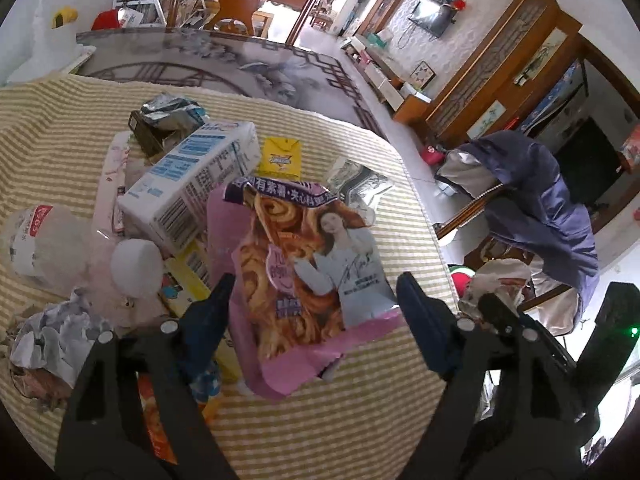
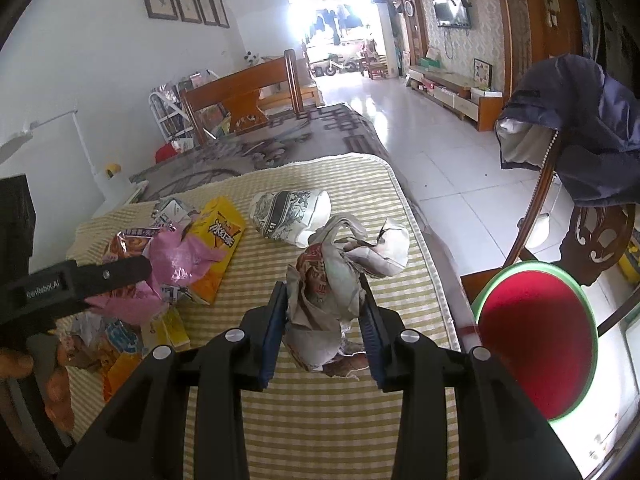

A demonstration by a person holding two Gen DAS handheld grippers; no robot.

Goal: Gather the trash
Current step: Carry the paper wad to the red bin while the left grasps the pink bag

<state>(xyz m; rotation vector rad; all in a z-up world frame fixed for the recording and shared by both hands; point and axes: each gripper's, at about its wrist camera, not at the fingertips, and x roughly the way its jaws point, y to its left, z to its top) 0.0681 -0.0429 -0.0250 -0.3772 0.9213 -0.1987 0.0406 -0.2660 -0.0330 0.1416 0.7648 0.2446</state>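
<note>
On the far left of the yellow and white striped cloth (image 1: 328, 432) lies a crushed clear plastic bottle with a red and white label (image 1: 38, 240), and just below it sits a scrunched-up ball of white and grey paper (image 1: 56, 336). Next to the bottle is a white and blue milk carton (image 1: 192, 184), lying on its side on top of other rubbish. A small yellow packet (image 1: 280, 156) lies just behind the carton. In the middle is a pink snack bag with pictures of swirly bread and a lady (image 1: 304, 276). The left gripper (image 1: 312, 300) has its jaws spread wide, one on each side of the snack bag, and it holds nothing. In the right wrist view, the right gripper (image 2: 324, 312) has its jaws pressed in on a crumpled wad of newspaper (image 2: 324, 292) and grips it above the cloth. Further right, beside the table, is a round red bin with a green rim (image 2: 536, 344).
</note>
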